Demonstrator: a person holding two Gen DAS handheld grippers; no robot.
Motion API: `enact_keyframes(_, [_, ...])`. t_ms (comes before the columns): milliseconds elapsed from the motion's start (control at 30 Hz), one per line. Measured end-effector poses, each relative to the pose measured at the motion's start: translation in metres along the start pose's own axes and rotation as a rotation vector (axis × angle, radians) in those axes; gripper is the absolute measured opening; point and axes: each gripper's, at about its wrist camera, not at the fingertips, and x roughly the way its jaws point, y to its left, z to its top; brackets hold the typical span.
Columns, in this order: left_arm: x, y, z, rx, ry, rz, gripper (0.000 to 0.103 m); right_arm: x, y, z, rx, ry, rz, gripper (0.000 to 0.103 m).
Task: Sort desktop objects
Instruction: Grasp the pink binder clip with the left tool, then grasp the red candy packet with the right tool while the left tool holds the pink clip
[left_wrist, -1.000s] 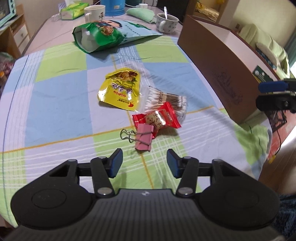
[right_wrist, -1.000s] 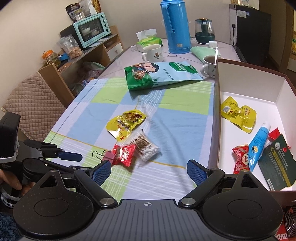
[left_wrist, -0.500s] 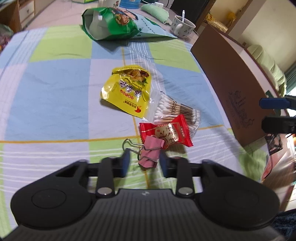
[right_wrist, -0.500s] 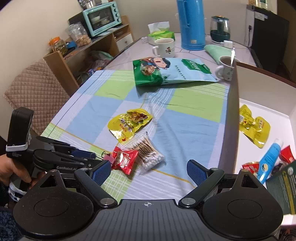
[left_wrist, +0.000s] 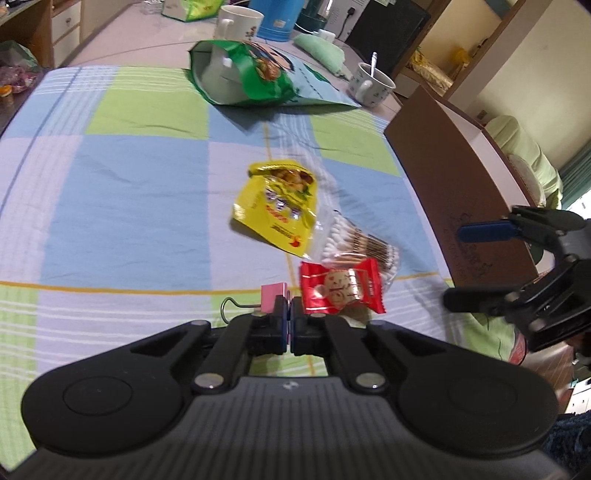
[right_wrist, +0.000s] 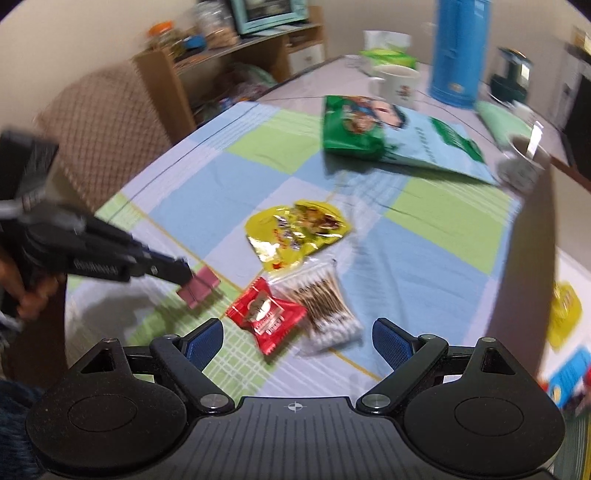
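The left gripper (left_wrist: 289, 320) is pinching the pink binder clip (left_wrist: 274, 295) at the near edge of the checked tablecloth (left_wrist: 129, 206), just left of the red candy packet (left_wrist: 341, 290); its jaws have just been closing. The right gripper (right_wrist: 297, 338) is hanging with jaws spread wide, empty, above the cotton swab bag (right_wrist: 325, 302).

The tabletop carries one pink binder clip (left_wrist: 273, 295), one red candy packet (left_wrist: 341, 290), one cotton-swab pack (left_wrist: 360, 245), one yellow snack pouch (left_wrist: 280, 206), one green bag (left_wrist: 251, 74) and two mugs (left_wrist: 238, 23).
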Motion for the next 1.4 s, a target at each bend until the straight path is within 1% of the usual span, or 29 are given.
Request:
enact_keyframes(33, [-0.002, 0.001, 0.001, -0.002, -0.002, 0.005, 0.0, 0.006, 0.004, 0.001, -0.04, -0.001, 0.008, 0.091])
enact_keyframes(67, [-0.004, 0.002, 0.002, -0.004, -0.003, 0.01, 0.0, 0.011, 0.007, 0.001, -0.083, -0.007, 0.009, 0.087])
enact_keyframes(100, [-0.005, 0.003, 0.002, -0.006, -0.002, 0.014, 0.0, 0.017, 0.011, 0.001, -0.123, -0.006, 0.014, 0.072])
enact_keyframes(133, [-0.006, 0.003, 0.003, -0.007, -0.002, 0.018, 0.0, 0.024, 0.012, 0.002, -0.148, 0.0, 0.018, 0.067])
enact_keyframes(300, [-0.011, 0.003, 0.005, -0.017, 0.001, 0.032, 0.0, 0.047, 0.015, 0.003, -0.248, 0.023, 0.031, 0.067])
enact_keyframes(500, [-0.014, 0.006, 0.004, -0.025, 0.015, 0.058, 0.0, 0.061, 0.022, 0.0, -0.401, 0.047, 0.062, 0.067])
enact_keyframes(667, [-0.019, 0.008, 0.002, -0.036, 0.014, 0.07, 0.0, 0.074, 0.026, -0.001, -0.492, 0.071, 0.078, 0.066])
enact_keyframes(733, [-0.021, 0.008, 0.001, -0.041, 0.014, 0.076, 0.0, 0.079, 0.027, -0.002, -0.52, 0.085, 0.088, 0.049])
enact_keyframes(800, [-0.022, 0.009, 0.0, -0.046, 0.015, 0.082, 0.0, 0.083, 0.027, -0.003, -0.534, 0.093, 0.088, 0.048])
enact_keyframes(900, [-0.023, 0.009, -0.003, -0.053, 0.016, 0.092, 0.0, 0.088, 0.027, -0.006, -0.541, 0.105, 0.1, 0.048])
enact_keyframes(933, [-0.024, 0.009, -0.004, -0.054, 0.017, 0.095, 0.0, 0.09, 0.027, -0.007, -0.544, 0.112, 0.105, 0.035])
enact_keyframes(1067, [-0.026, 0.006, -0.007, -0.049, 0.019, 0.105, 0.0, 0.091, 0.028, -0.012, -0.53, 0.131, 0.12, 0.033])
enact_keyframes(1133, [-0.027, 0.005, -0.008, -0.046, 0.02, 0.107, 0.0, 0.089, 0.025, -0.012, -0.487, 0.135, 0.127, 0.029])
enact_keyframes(1267, [-0.03, -0.001, -0.011, -0.033, 0.019, 0.113, 0.0, 0.077, 0.02, -0.009, -0.374, 0.116, 0.131, 0.029])
enact_keyframes(1400, [-0.035, -0.007, -0.012, -0.013, 0.012, 0.115, 0.0, 0.056, 0.012, -0.007, -0.234, 0.071, 0.141, 0.029])
